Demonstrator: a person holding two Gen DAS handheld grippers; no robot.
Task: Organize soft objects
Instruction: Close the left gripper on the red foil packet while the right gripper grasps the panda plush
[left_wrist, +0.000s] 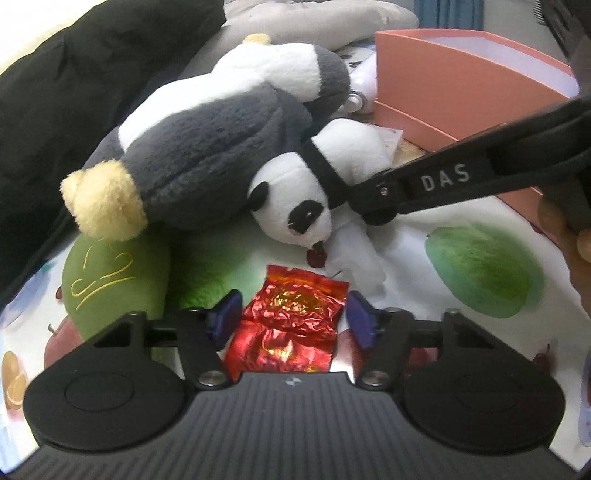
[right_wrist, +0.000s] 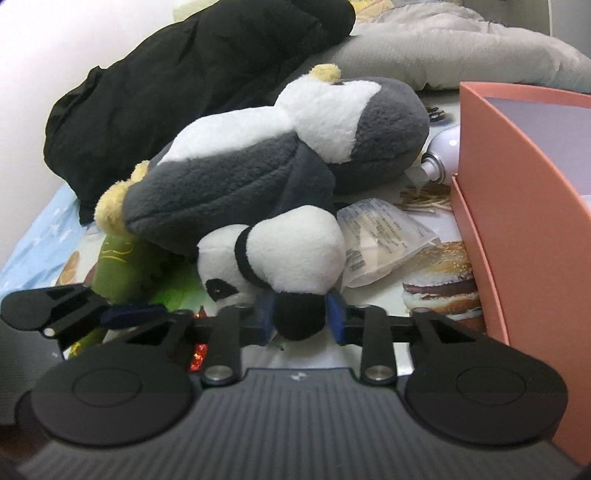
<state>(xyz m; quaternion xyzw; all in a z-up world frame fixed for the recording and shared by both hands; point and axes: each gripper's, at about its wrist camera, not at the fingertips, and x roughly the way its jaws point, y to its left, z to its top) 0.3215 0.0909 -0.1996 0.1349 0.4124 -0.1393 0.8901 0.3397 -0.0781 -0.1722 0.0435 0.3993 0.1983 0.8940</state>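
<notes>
The small panda toy (lying beside the big grey penguin toy) is pinched by its black part in the right gripper. The red foil packet is seen between the left gripper jaws, spread apart.

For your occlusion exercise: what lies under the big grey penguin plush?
A green plush pokes out beneath the grey penguin plush, and the small panda leans against it. The rest underneath is covered.
</notes>
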